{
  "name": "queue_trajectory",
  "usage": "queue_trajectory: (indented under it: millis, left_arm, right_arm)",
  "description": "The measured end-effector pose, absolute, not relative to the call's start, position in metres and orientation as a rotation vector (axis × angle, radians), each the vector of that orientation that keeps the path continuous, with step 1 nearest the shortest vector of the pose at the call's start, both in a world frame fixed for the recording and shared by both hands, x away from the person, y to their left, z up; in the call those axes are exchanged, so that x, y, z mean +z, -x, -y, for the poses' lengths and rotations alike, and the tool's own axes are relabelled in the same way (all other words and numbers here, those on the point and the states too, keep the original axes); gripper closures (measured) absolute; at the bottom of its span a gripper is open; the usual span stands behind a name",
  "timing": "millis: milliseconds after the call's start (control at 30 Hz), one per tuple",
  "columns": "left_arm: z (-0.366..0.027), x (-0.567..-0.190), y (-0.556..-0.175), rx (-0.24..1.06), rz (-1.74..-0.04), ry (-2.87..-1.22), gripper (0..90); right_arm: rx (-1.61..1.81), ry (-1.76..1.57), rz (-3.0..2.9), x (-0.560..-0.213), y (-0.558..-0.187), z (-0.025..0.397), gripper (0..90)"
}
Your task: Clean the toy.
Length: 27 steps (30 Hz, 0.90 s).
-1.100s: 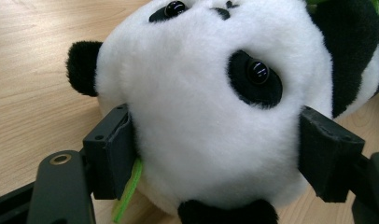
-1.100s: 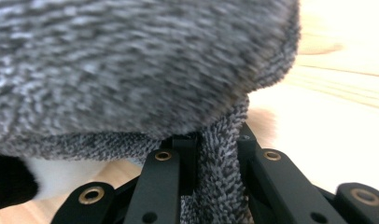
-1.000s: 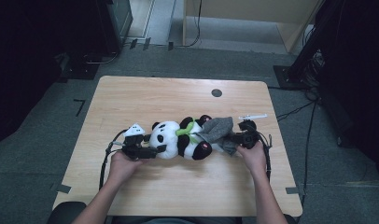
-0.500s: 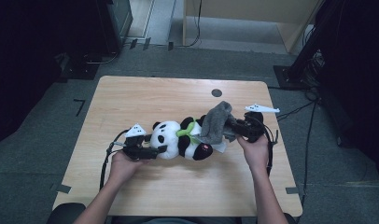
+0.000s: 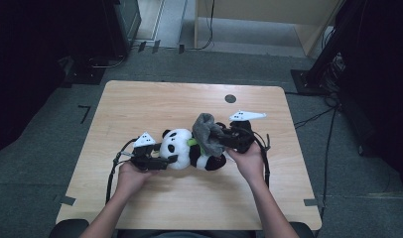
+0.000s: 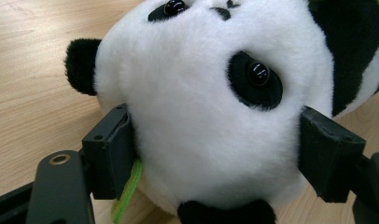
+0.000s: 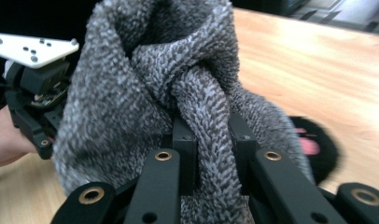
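Observation:
A black and white plush panda [image 5: 189, 148] lies on its back on the wooden table [image 5: 189, 104], head to the left. My left gripper [image 5: 162, 161] is shut on the panda's head [image 6: 201, 93], one jaw pressed into each side. A grey knitted cloth [image 5: 207, 131] is bunched over the panda's body. My right gripper [image 5: 224, 141] is shut on a fold of that cloth [image 7: 197, 112] and holds it raised above the panda. A black foot with a pink pad [image 7: 313, 140] shows beneath the cloth.
A round cable hole [image 5: 230, 98] sits near the table's far edge. Black cables [image 5: 263, 148] trail from both grippers toward the near edge. Dark equipment and stands surround the table on the floor.
My right gripper has lifted the grey cloth up and to the left, over the panda's body. The left gripper and the panda's head have stayed put.

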<state>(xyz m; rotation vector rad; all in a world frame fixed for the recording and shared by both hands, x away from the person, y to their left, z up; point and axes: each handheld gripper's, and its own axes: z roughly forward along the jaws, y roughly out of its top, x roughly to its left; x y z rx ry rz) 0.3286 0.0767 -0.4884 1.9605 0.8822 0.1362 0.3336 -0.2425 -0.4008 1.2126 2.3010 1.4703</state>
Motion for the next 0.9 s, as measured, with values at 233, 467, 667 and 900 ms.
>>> queue_trajectory:
  millis: [233,467,667,900]
  left_arm:
    - [-0.076,-0.489,-0.328,0.138,-0.881,-1.962,22.2]
    - [-0.076,-0.489,-0.328,0.137,-0.88,-1.962,22.2]
    - [-0.076,-0.488,-0.328,0.14,-0.88,-1.965,22.2]
    - [-0.076,-0.488,-0.329,0.136,-0.887,-1.964,22.2]
  right_arm:
    - [1.413,-1.178,-2.361,-0.419,-0.338,0.23,77.5]
    - [1.582,-1.215,-2.418,-0.419,-0.342,0.241,44.6]
    - [1.591,-1.146,-2.467,-0.415,-0.338,0.23,22.9]
    - [1.353,-1.027,-2.467,-0.419,-0.33,0.212,27.1]
